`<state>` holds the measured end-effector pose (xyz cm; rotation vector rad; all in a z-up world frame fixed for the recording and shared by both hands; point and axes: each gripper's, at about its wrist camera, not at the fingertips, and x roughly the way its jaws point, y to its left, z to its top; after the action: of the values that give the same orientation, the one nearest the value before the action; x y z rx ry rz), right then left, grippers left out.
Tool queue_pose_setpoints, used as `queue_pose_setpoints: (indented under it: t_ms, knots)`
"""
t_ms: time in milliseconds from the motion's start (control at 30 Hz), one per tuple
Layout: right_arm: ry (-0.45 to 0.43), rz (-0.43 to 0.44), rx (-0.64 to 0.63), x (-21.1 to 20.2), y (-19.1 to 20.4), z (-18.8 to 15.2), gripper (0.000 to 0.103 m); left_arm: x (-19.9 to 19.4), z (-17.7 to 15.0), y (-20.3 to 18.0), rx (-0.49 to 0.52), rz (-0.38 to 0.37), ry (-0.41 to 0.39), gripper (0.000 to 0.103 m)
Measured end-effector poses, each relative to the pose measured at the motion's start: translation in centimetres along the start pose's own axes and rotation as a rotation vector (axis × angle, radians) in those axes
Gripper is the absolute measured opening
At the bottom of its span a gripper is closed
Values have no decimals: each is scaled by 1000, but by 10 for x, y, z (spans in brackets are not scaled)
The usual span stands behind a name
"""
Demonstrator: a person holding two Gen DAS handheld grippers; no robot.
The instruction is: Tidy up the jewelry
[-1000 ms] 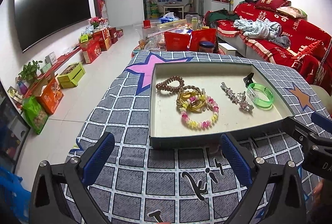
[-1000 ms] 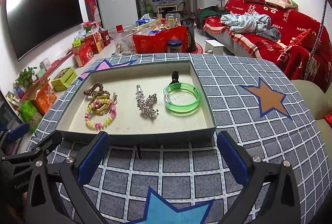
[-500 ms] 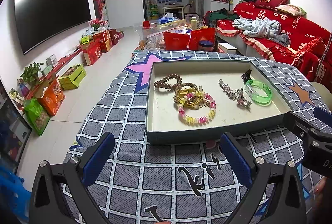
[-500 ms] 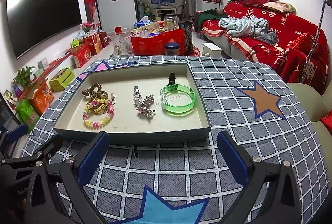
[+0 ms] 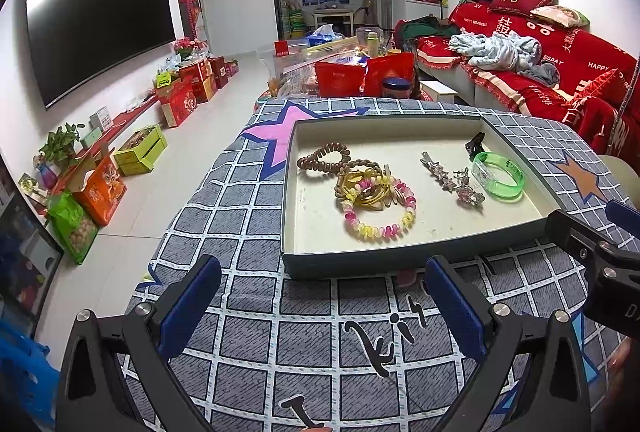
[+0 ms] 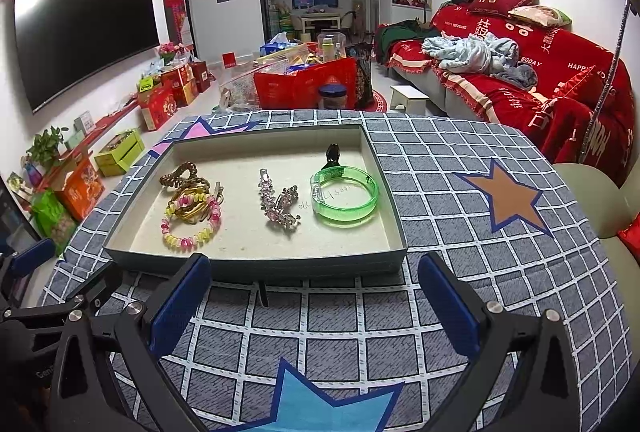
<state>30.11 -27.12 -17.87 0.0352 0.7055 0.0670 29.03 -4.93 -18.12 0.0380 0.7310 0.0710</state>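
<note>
A shallow grey tray [image 5: 360, 264] [image 6: 304, 266] sits on the checked tablecloth. In it lie a brown coil hair tie [image 5: 322, 158] [image 6: 178, 172], a pink and yellow bead bracelet [image 5: 380, 210] [image 6: 192, 224] on gold bands, sparkly hair clips [image 5: 452, 180] [image 6: 278, 200], a green bangle [image 5: 498, 180] [image 6: 345, 196] and a black clip [image 5: 475, 143] [image 6: 333, 154]. My left gripper [image 5: 320, 308] is open and empty, near the tray's front wall. My right gripper [image 6: 314, 306] is open and empty, also before the front wall. A thin dark pin [image 6: 263, 292] lies on the cloth beside the tray.
The table [image 6: 500, 232] has a grey checked cloth with star prints. A red sofa [image 6: 560, 72] stands to the right. Red bags and boxes [image 6: 304, 84] stand on the floor beyond the table. A television [image 5: 96, 24] hangs on the left wall.
Both grippers have drawn back a little from the tray, which now looks slightly farther and smaller. Both stay open and empty. The jewelry has not moved.
</note>
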Motion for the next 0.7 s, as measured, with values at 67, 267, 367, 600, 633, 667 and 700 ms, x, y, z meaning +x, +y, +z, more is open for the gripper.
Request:
queue_pose_setpoints:
  t_ms: [67,267,367,600,633,667,700]
  knots:
    - [0,2,0,0,0,0,103,0,0,1,-3,0,1,103]
    - [0,2,0,-1,0,1,103,1,0,1,0,-1,2,103]
    - [-1,1,0,-1,0,0,103,1,0,1,-2,0,2,103]
    - [-1,1,-1,-2,0,1,103,1,-1,0,-3,-1,5,103]
    - [-1,2,-1,-1,1,1,103,1,-1,1,-3,-1,6,103]
    - [-2,1,-2,-2,0,1,103,1,-1,1,-4,-1,6,103]
    - [-2,0,-2,-2,0,1,103,1,0,0,-3,-1,5,103]
